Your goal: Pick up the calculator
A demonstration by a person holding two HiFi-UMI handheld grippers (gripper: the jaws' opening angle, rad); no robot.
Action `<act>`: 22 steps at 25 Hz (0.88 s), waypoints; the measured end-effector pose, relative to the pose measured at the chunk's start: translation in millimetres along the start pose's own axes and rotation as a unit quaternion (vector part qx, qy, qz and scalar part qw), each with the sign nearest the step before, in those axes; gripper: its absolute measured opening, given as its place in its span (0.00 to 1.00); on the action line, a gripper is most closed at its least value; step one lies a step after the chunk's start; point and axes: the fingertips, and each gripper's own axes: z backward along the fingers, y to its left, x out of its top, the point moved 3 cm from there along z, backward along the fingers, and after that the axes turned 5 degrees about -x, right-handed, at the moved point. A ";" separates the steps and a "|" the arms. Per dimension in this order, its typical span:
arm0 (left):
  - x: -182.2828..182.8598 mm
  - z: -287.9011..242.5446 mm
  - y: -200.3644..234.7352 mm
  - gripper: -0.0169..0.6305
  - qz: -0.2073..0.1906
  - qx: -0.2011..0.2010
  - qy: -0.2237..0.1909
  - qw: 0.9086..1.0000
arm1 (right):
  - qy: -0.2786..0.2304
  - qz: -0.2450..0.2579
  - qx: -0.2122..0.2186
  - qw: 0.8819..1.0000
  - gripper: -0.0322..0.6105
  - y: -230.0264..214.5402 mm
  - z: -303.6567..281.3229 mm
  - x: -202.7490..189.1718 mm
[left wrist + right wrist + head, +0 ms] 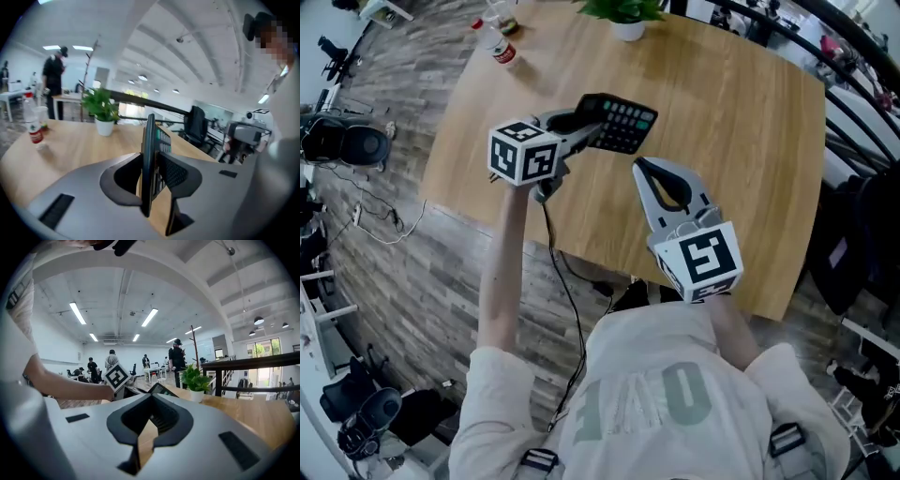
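In the head view the black calculator [623, 122], with green and grey keys, hangs tilted above the wooden table [741, 141]. My left gripper [592, 125] is shut on its near end. In the left gripper view the calculator [149, 136] stands edge-on between the two pads, keys facing right. My right gripper [643, 169] hovers over the table's near part, right of the calculator, with its jaws together and nothing in them. The right gripper view shows its jaws [151, 397] shut, with the calculator [161, 389] and the left gripper's marker cube [116, 376] beyond.
A potted plant [623, 14] stands at the table's far edge and a water bottle [499, 47] near its far left corner. A cable [567, 291] hangs from the left gripper past the table's near edge. Bags and cables lie on the floor at left [347, 145].
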 end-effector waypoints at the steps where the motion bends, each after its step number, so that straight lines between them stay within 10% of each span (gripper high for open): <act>1: 3.9 9.8 -1.0 0.22 0.012 0.037 -0.036 0.999 | -0.006 0.007 -0.004 1.000 0.08 1.7 1.4 4.3; 6: 10.8 58.0 -31.3 0.22 0.074 0.177 -0.184 0.964 | -0.021 0.036 -0.014 0.999 0.08 15.6 13.2 16.8; 15: 27.6 135.8 -129.5 0.22 -0.034 0.394 -0.298 0.869 | -0.035 0.055 -0.034 0.997 0.08 32.3 29.9 29.6; 22: 15.5 142.6 -165.8 0.22 -0.039 0.437 -0.355 0.826 | -0.045 0.051 -0.054 0.996 0.08 28.6 39.3 31.9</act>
